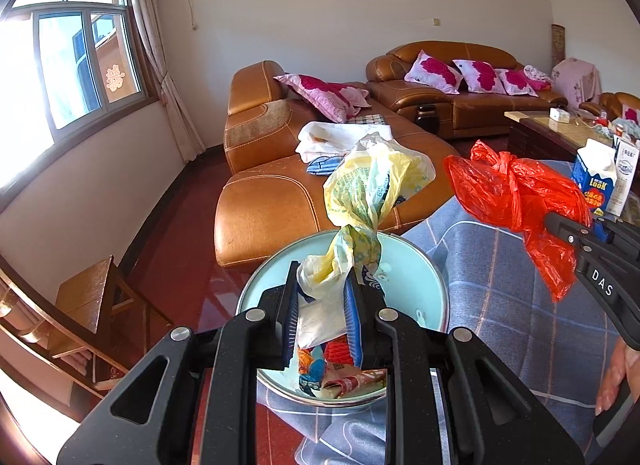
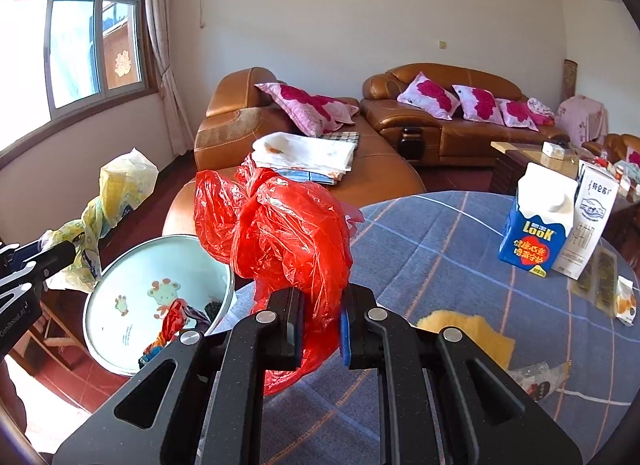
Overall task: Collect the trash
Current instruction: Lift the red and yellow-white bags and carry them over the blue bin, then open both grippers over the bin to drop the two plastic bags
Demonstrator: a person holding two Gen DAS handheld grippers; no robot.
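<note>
— Where's the trash sitting?

— Both grippers carry some. The left gripper (image 1: 322,315) pinches a twisted yellow plastic bag (image 1: 370,189) directly over the pale-blue bin (image 1: 416,265), which stands just off the table's near-left edge. The right gripper (image 2: 320,323) clamps a crinkled red plastic bag (image 2: 280,229) above that same edge.

— What's in the bin?

— Colourful wrappers (image 2: 170,325) lie at its bottom; its inner wall is smooth, with cartoon animals printed on it.

— And on the table?

— The blue checked tablecloth (image 2: 440,249) is open through the middle. Two milk cartons (image 2: 536,225) stand upright, touching, toward the far-right edge — flat wrappers (image 2: 600,281) beside them. A fuzzy yellow cloth (image 2: 468,331) and a clear wrapper (image 2: 540,379) lie near the right gripper.

— Beyond the edge?

— Glossy red floor (image 1: 176,233), then a tan leather sofa (image 1: 272,201).
</note>
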